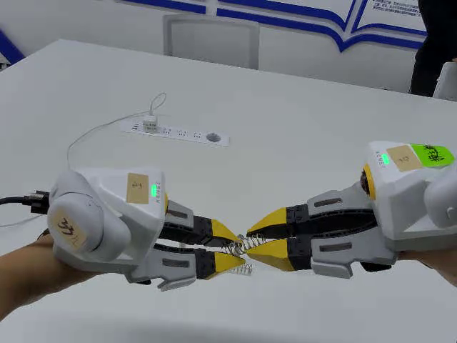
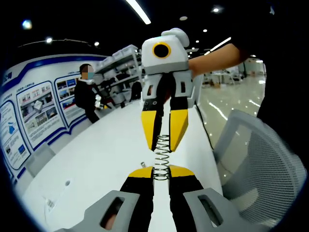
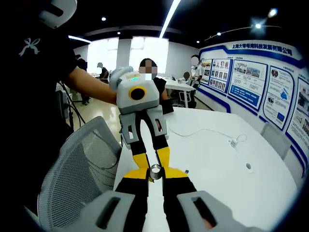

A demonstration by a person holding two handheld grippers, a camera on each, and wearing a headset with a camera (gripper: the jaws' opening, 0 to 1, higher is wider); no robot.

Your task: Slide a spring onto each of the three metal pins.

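Over the white table (image 1: 307,150) my two grippers meet tip to tip. A small steel spring (image 1: 244,246) runs between them. My left gripper (image 1: 235,249) comes in from the left, my right gripper (image 1: 253,243) from the right. In the left gripper view the spring (image 2: 161,157) rises from my left gripper (image 2: 162,171), which is shut on its near end, into the right gripper's yellow fingers (image 2: 153,126). The right gripper view shows the spring (image 3: 155,170) end-on inside my right gripper (image 3: 155,174), also shut on it. Whether a pin runs inside it I cannot tell. A second spring (image 1: 244,270) lies on the table just under the tips.
A white power strip (image 1: 178,133) with a plugged-in adapter and thin cable lies mid-table. A grey chair (image 1: 211,39) stands at the far edge, and a mesh chair (image 2: 263,159) is beside the table. A person (image 2: 87,94) stands in the background.
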